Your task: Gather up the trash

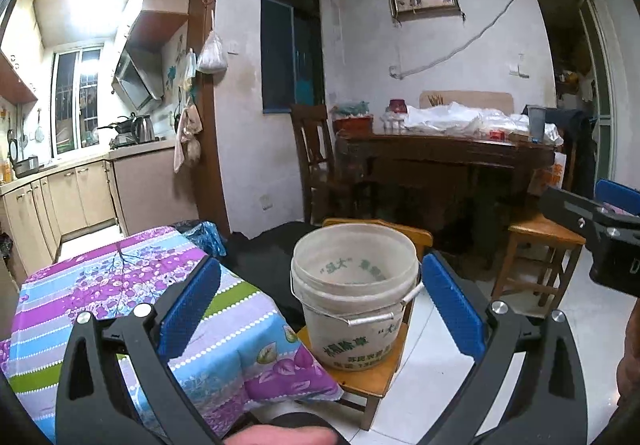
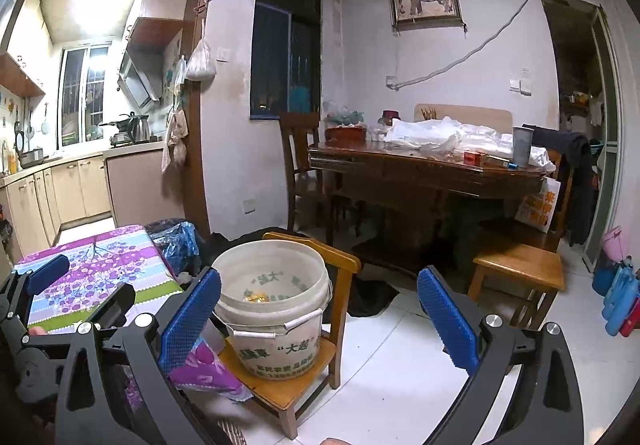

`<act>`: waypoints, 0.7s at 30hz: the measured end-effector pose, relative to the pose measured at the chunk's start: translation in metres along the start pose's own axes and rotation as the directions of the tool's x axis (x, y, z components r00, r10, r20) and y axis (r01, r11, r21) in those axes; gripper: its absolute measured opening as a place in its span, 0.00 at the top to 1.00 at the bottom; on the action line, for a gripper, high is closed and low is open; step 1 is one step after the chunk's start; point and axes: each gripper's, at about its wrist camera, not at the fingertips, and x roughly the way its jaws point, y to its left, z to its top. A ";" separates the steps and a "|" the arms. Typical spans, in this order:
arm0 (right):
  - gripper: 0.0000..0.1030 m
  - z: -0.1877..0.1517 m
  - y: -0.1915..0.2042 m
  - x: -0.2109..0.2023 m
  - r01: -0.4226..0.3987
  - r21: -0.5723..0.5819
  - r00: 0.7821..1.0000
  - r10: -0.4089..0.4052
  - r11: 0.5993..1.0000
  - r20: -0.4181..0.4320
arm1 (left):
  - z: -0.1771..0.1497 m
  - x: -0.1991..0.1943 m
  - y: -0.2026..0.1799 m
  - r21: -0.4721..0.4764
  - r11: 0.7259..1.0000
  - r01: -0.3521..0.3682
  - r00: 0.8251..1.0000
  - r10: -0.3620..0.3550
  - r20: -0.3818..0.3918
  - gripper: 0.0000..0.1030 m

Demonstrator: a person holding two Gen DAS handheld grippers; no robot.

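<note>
A worn white plastic bucket (image 1: 352,293) with green print and a wire handle stands on a small wooden chair (image 1: 372,377). In the right wrist view the bucket (image 2: 276,309) holds small yellow scraps (image 2: 256,297) at its bottom. My left gripper (image 1: 320,309) is open and empty, its blue pads either side of the bucket from my view, held back from it. My right gripper (image 2: 320,317) is open and empty, above and right of the bucket. The right gripper shows at the right edge of the left wrist view (image 1: 600,229).
A table with a purple, blue and green floral cloth (image 1: 120,305) is at left. A dark wooden dining table (image 2: 432,173) with plastic bags stands behind, with a wooden stool (image 2: 520,269) beside it. A blue bag (image 2: 180,241) lies on the floor. The kitchen is at far left.
</note>
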 end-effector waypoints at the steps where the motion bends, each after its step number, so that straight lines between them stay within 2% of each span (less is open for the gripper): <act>1: 0.05 0.000 -0.001 0.000 -0.002 0.004 1.000 0.002 1.000 -0.004 | -0.001 0.002 -0.001 0.005 1.000 0.001 1.000 -0.001 -0.008 0.06; 16: 0.05 -0.006 -0.005 0.016 -0.004 0.026 0.999 0.005 1.000 -0.034 | -0.007 0.002 -0.007 0.031 1.000 0.007 1.000 -0.007 -0.028 0.06; 21: 0.05 -0.005 -0.006 0.015 -0.004 0.030 1.000 0.005 1.000 -0.030 | -0.006 0.008 -0.006 0.002 1.000 0.003 0.997 -0.003 -0.080 0.08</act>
